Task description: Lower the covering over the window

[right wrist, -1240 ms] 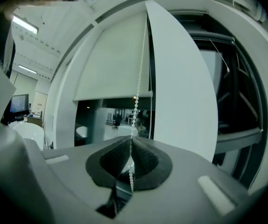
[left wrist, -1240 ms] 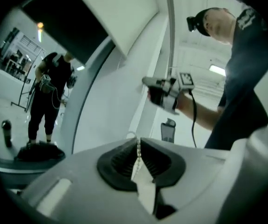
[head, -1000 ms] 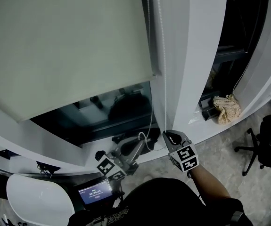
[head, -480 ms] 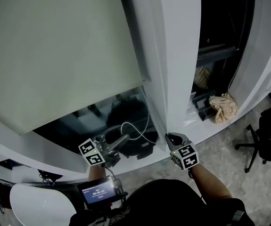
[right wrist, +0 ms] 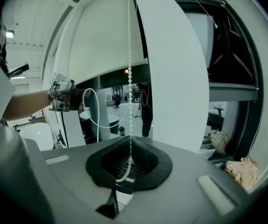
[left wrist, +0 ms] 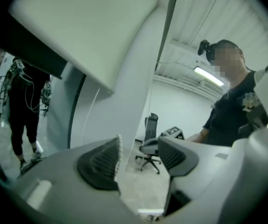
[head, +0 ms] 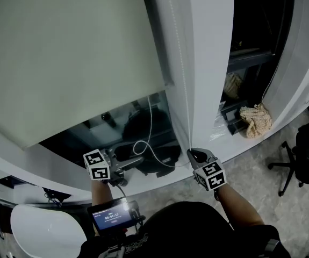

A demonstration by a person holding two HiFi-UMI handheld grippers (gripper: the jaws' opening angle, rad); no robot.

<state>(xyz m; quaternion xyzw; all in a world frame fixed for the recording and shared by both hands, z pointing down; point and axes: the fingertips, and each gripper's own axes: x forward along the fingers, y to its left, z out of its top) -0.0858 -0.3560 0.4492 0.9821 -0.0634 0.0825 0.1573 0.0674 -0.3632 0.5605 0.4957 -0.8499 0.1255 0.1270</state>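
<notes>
Right gripper [right wrist: 129, 164] is clamped on the bead chain [right wrist: 129, 78], which runs taut straight up from it. Left gripper [left wrist: 138, 157] jaws have just been opening and are now spread. The chain's slack loop lies along one pad's [left wrist: 99, 164] inner edge, unpinched. Blind [head: 73, 52] hangs partway down, bottom edge above both grippers.

At upper left I see the blind [head: 73, 52] as matt, pale cloth. The cord [right wrist: 129, 55] is a string of small white beads. My right hand-held gripper [right wrist: 129, 146] shows smooth grey plastic and ribbed black pads [right wrist: 148, 164]. Window glass [head: 111, 125] below the blind is glossy.
</notes>
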